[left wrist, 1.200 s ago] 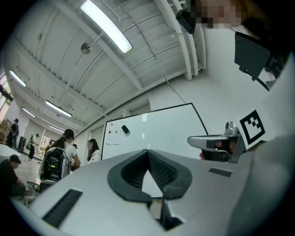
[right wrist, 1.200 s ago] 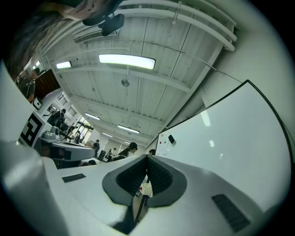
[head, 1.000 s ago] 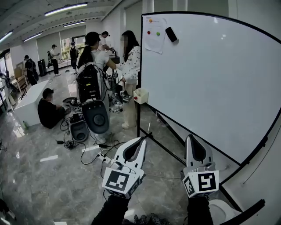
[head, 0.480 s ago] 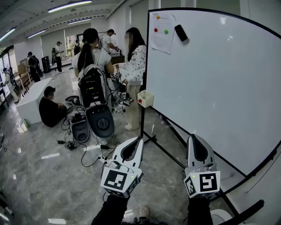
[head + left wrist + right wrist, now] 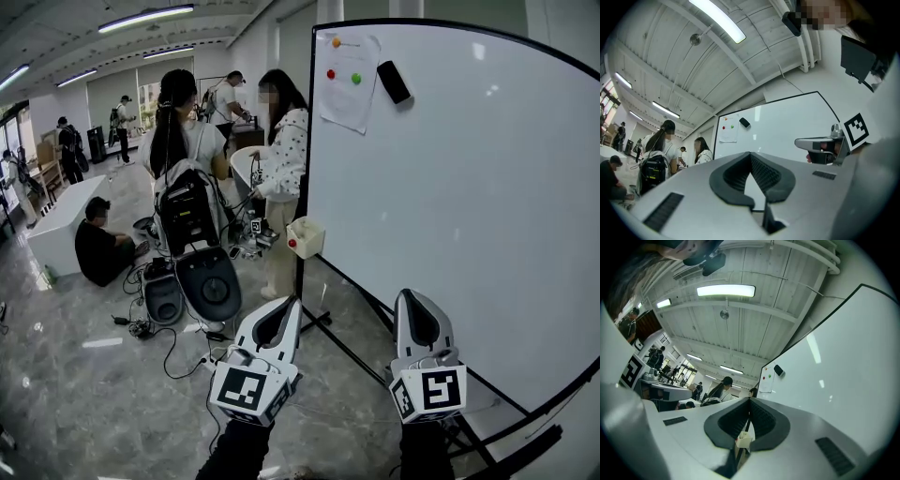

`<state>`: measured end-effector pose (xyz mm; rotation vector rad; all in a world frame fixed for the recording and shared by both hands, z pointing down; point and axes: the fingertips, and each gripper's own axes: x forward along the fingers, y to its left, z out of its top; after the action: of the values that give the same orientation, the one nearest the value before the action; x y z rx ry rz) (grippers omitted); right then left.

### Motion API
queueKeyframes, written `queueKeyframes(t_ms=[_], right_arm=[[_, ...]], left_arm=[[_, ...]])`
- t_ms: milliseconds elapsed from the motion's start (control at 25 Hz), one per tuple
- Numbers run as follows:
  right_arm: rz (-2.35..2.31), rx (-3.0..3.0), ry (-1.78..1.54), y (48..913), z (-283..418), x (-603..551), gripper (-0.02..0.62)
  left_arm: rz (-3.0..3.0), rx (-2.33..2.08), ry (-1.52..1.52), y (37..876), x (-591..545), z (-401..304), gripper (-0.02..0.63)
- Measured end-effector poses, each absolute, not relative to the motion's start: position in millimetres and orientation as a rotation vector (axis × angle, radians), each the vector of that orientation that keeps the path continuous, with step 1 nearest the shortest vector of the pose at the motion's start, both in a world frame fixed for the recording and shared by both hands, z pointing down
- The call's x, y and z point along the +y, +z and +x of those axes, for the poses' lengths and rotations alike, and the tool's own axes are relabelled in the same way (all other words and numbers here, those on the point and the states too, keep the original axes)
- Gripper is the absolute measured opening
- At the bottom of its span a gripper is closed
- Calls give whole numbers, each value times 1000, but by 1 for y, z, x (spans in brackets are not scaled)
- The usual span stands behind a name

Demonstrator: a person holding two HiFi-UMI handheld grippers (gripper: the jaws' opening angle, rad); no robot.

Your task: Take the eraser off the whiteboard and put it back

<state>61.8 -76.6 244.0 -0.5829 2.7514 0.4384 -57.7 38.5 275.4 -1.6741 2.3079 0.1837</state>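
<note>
A black eraser [image 5: 394, 82] sticks high on the whiteboard [image 5: 487, 206], just right of a paper sheet [image 5: 347, 80] held by coloured magnets. My left gripper [image 5: 292, 302] and right gripper [image 5: 410, 295] are held low in front of me, side by side, both well below and short of the eraser. Both are shut with nothing in them. In the left gripper view the eraser [image 5: 745, 123] shows far ahead above the closed jaws of the left gripper [image 5: 750, 153]. The right gripper view shows the eraser [image 5: 778, 370] small and distant beyond the right gripper [image 5: 750, 400].
A small white box [image 5: 305, 236] hangs at the whiteboard's left edge. The board's stand legs [image 5: 347, 342] run along the floor ahead. Several people stand by it; one sits on the floor [image 5: 94, 248]. A backpack rig [image 5: 192, 234] and cables [image 5: 169, 347] lie to the left.
I have moved nearer the whiteboard, which now looms larger. Both grippers came along level, side by side, and stayed shut. The standing people shifted slightly.
</note>
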Motion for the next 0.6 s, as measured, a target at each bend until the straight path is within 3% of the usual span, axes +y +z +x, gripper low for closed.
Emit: queueKeyframes(t_ms=[600], right_arm=[[-616,2773,422,253,4,-154,8]], left_arm=[[-1704,2308,135,279,-36,-118,5]])
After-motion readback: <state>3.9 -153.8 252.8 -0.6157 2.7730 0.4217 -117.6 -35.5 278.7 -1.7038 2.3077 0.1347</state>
